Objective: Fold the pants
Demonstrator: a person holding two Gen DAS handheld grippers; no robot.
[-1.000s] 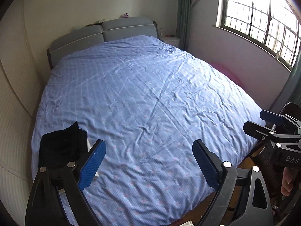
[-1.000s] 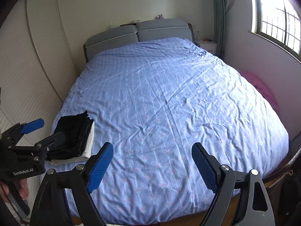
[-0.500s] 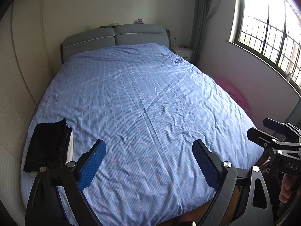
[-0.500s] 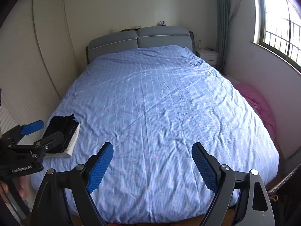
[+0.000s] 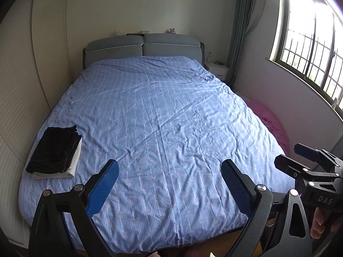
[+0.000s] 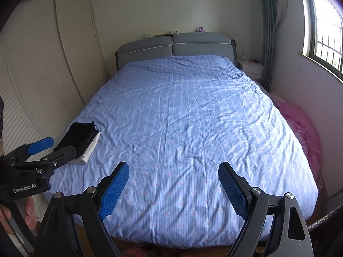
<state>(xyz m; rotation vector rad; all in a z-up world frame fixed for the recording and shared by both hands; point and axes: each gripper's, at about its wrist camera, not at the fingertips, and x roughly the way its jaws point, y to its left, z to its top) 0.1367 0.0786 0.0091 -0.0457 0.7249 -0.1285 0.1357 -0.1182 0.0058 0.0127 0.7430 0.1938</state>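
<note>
Folded black pants (image 5: 54,150) lie on a folded white garment (image 5: 74,165) at the near left corner of the bed, also in the right wrist view (image 6: 82,136). My left gripper (image 5: 169,175) is open and empty, held above the foot of the bed, right of the pants. My right gripper (image 6: 173,177) is open and empty over the foot of the bed. Each gripper shows in the other's view: the right one (image 5: 300,160) at the right edge, the left one (image 6: 51,147) at the left edge.
The bed has a blue patterned cover (image 5: 160,117) and a grey headboard (image 5: 143,47). A pink blanket (image 6: 302,128) lies on the floor between bed and window wall. A white nightstand (image 6: 250,67) stands at the far right. A louvred wardrobe (image 6: 42,81) lines the left side.
Both grippers have pulled back and risen from the bed, so more of the room shows. The folded pants stay at the left corner. Both stay open.
</note>
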